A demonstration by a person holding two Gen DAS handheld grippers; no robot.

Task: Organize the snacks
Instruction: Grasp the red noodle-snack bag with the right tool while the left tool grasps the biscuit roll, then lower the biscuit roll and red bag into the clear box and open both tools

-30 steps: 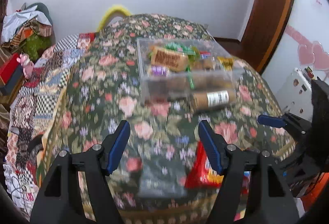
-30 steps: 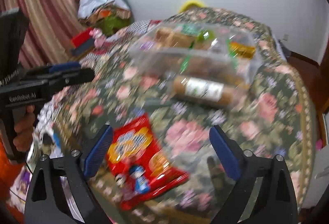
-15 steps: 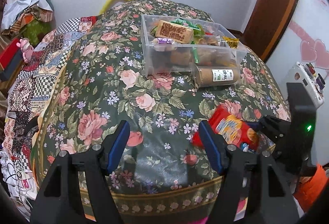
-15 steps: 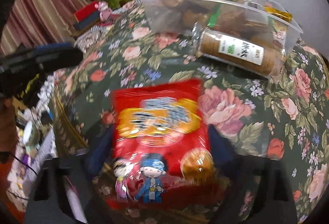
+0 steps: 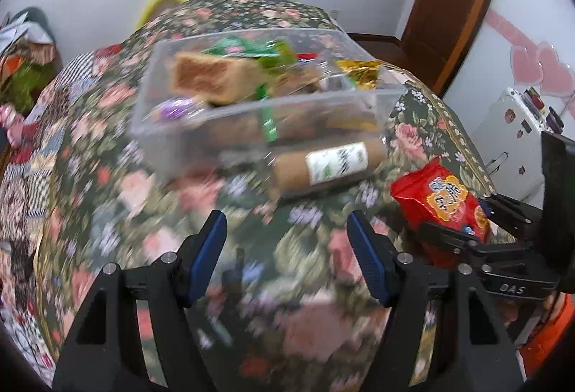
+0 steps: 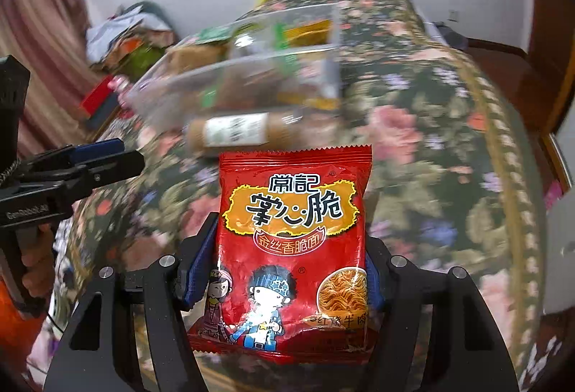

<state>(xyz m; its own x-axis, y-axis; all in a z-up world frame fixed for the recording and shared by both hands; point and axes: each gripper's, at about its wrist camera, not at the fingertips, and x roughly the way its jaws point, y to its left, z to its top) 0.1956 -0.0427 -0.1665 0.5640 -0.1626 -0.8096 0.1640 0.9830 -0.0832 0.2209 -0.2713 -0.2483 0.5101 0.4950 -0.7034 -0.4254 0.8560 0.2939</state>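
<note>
The right gripper [image 6: 287,270] is clamped on the red snack packet [image 6: 293,248], its blue-padded fingers pressing the packet's two sides and holding it upright, lifted clear of the floral cloth [image 6: 431,147]. The packet is glossy foil with a serrated top edge, a yellow label and cartoon figures. In the left wrist view that gripper [image 5: 463,234] and the red packet [image 5: 440,201] sit to the right of the clear plastic box [image 5: 251,126], nearer the camera.

The left gripper [image 5: 287,241] hovers level above the cloth with its jaws spread wide and nothing between them, pointing toward the box. A hand [image 6: 36,262] grips its black handle.

The box is a rigid transparent rectangle heaped with wrapped snacks. A brown cylindrical roll with a white label [image 5: 329,164] lies on its side just in front of the box, between it and the packet.
</note>
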